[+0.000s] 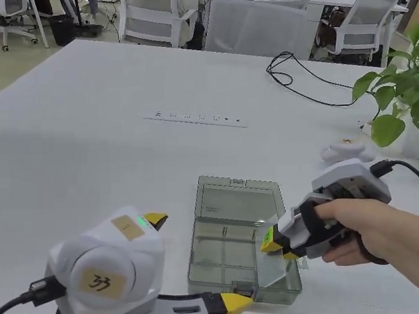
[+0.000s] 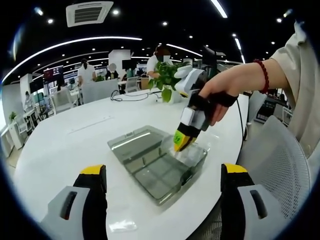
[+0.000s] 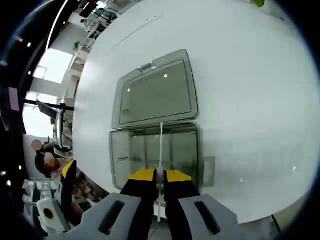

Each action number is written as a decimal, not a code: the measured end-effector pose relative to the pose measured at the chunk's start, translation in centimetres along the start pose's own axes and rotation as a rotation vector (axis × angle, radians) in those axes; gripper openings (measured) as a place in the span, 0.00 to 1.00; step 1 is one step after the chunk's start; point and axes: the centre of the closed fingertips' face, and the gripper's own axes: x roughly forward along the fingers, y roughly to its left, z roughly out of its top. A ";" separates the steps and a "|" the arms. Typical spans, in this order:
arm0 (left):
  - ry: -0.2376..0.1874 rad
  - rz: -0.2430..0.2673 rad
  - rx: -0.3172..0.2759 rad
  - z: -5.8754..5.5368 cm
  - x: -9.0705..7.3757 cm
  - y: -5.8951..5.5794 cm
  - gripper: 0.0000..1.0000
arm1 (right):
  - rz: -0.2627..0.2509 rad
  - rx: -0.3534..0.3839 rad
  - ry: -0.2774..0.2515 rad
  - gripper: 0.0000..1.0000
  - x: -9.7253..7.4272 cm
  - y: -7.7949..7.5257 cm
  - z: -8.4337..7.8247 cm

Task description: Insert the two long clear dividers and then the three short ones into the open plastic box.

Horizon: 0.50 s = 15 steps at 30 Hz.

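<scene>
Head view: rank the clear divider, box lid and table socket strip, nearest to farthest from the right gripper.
1. Clear divider, held in the right gripper.
2. Box lid, just beyond it.
3. Socket strip, mid-table, farther back.

**Head view:** taken from above the near edge of the bench (image 1: 90,134), facing forward and down. The open plastic box (image 1: 194,251) lies lower centre, close by.

**Left gripper view:** taken low over the bench, facing across it between the wide-set jaws of the left claw (image 2: 163,170). The box is mid-frame, with the right claw (image 2: 179,145) just above it.

**Right gripper view:** taken close above the box, facing steeply down along the edge of the clear divider (image 3: 160,145). The lid (image 3: 156,92) is in the upper centre.

All three views share the box and the bench around it.
</scene>
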 end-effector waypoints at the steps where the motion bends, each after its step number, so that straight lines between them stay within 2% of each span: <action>1: 0.000 0.000 -0.001 0.0 0.0 0.0 0.97 | 0.001 -0.002 -0.002 0.07 0.0 0.0 0.0; 7: 0.002 0.000 0.001 0.0 -0.1 0.0 0.96 | -0.006 0.001 0.001 0.07 0.3 -0.1 -0.1; 9: -0.023 -0.001 -0.009 0.4 -0.2 0.0 0.97 | -0.006 -0.008 0.003 0.07 0.3 -0.1 -0.1; 11: -0.029 0.001 -0.014 0.6 -0.3 0.1 0.97 | -0.010 -0.015 0.001 0.07 0.3 -0.2 0.0; 15: -0.019 0.006 -0.008 0.4 -0.2 0.2 0.96 | -0.009 -0.011 0.004 0.07 0.2 -0.1 0.0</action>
